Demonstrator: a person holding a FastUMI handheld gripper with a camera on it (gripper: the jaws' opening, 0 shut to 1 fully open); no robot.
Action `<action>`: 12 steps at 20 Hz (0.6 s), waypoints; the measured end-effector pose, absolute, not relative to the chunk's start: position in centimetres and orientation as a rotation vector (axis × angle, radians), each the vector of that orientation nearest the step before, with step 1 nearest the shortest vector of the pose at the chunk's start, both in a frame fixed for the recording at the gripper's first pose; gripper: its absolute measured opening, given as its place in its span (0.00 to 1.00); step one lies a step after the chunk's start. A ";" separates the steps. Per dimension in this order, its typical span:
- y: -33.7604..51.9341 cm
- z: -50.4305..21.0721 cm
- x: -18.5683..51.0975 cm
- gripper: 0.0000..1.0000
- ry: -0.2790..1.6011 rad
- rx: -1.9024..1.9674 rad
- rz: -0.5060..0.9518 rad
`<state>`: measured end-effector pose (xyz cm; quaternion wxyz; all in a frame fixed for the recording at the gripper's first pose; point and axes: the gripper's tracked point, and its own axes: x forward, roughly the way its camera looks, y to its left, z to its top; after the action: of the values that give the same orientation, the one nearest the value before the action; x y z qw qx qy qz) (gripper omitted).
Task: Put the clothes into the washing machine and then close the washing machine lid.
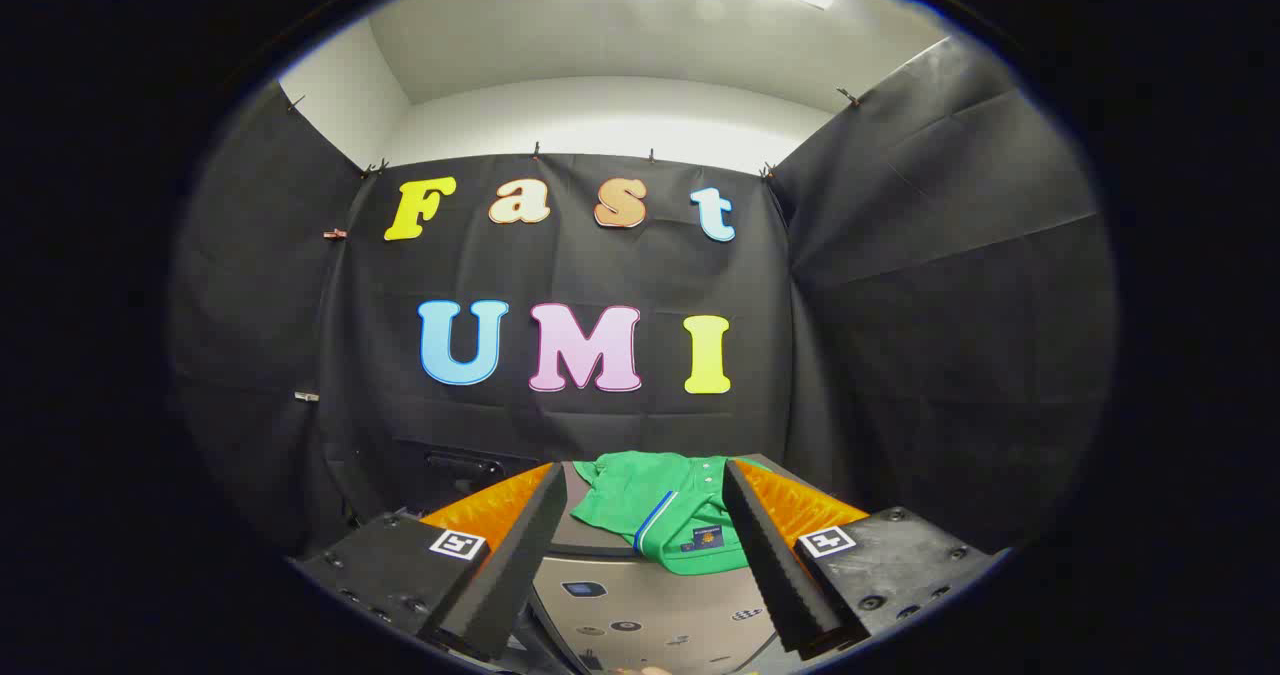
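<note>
- The tongs (pixel 640 555) stand wide apart and hold nothing; both fingers show at the near end of the view, angled forward and slightly toward each other.
- Under and between the fingers lies the grey top of the washing machine (pixel 650 615), with small control marks printed on its near part; the marks are too small to make out.
- Just ahead of the fingertips, and in the gap between them, a green garment (pixel 640 505) lies crumpled on the machine's top, towards its far right part. It has a collar with a blue and white stripe and a small dark patch near its near edge.
- The right finger (pixel 765 545) overlaps the garment's right side in the view; whether it touches the cloth cannot be told. The left finger (pixel 520 555) is clear of it.
- The lid appears down, with the garment resting on top, though the seam of the lid is not plain to see.
- The step in hand looks like the very first one: reaching for the clothes, with nothing yet grasped.
- The next move likely calls for easing the tongs forward and down, so both fingers straddle a bunched fold, then closing on it.
- Beyond the machine hangs the black cloth wall (pixel 900 355) of the booth.
</note>
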<state>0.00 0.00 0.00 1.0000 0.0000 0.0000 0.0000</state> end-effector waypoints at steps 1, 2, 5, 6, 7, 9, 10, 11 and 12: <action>0.0 0.1 0.0 0.98 -0.001 0.002 0.002; 0.0 0.0 0.1 0.98 0.001 0.003 0.003; -0.2 -0.1 0.2 0.98 0.007 0.001 0.000; -0.3 -0.1 0.1 0.98 0.009 0.001 -0.001; -0.4 -0.1 0.1 0.98 0.010 -0.001 -0.004; -0.7 -0.1 0.1 0.98 0.012 -0.004 -0.012; -0.8 0.0 0.1 0.98 0.011 -0.004 -0.015; -0.8 0.0 0.0 0.98 0.010 -0.004 -0.016; -0.8 0.0 0.0 0.98 0.010 -0.003 -0.015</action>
<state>-0.02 -0.82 0.04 1.0000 -0.0013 0.0052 -0.0075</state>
